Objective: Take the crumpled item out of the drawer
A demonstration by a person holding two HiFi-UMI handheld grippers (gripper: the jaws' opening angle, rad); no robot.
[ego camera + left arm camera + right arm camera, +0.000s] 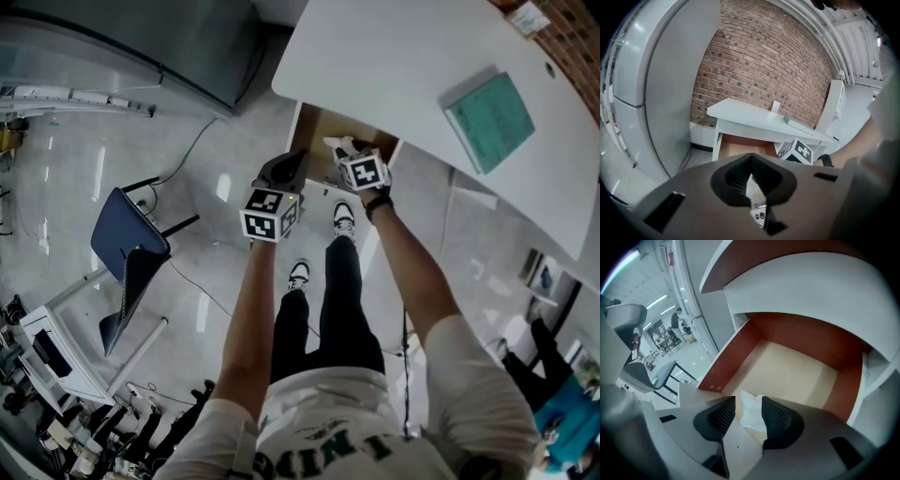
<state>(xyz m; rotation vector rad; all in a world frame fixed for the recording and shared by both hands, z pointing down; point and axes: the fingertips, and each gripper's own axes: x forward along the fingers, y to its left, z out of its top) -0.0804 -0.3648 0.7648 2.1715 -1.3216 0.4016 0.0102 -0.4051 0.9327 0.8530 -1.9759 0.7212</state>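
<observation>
The drawer (797, 366) under the white tabletop (394, 56) stands pulled out, and the crumpled white paper (752, 416) lies on its pale floor, near the front. The right gripper (748, 400) points down into the drawer, fingers spread wide with the paper between them. The left gripper (751, 157) hangs close beside it, fingers pressed together on nothing

My right tool (744, 414) over the open drawer (733, 355): free passage between its side walls, the surface (811, 296) overhanging the rear.
</observation>
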